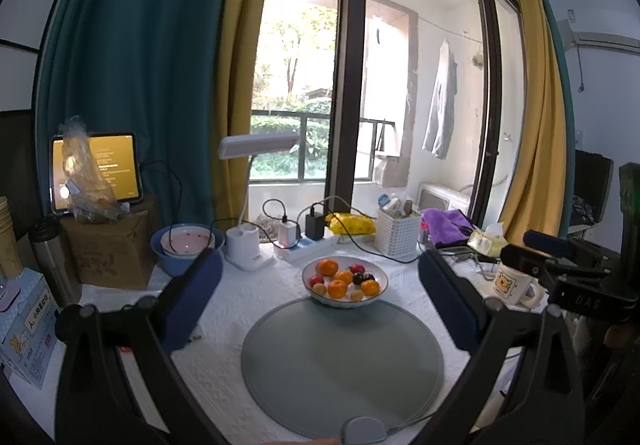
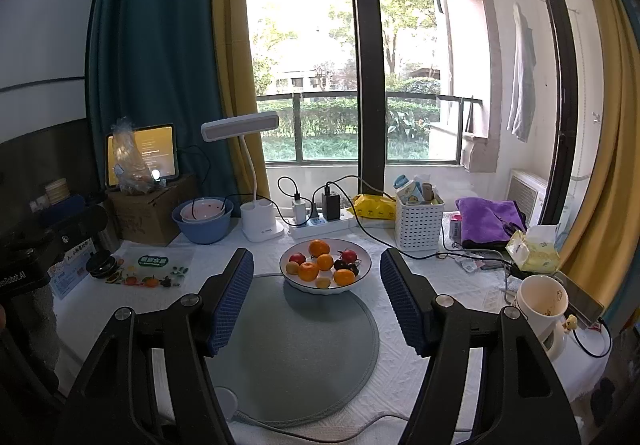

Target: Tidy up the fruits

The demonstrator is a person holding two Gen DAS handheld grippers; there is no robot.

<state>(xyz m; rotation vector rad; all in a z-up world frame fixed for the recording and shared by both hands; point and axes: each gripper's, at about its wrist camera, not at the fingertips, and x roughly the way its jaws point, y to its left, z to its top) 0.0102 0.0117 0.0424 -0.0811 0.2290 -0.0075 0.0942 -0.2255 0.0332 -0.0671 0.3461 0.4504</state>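
The bowl [image 2: 325, 277] sits on the far edge of the round mat [image 2: 296, 357], holding oranges [image 2: 308, 271], red fruits and a dark one I can't identify. Small yellowish fruits hide partly behind the oranges. My left gripper [image 1: 320, 297] and right gripper [image 2: 317, 301] both hover before it, fingers spread wide, holding nothing. Writing on the tablet [image 1: 96, 171] is too small to read. The basket [image 2: 418, 223] holds bottles; the blue basin [image 2: 202, 223] holds a pink bowl.
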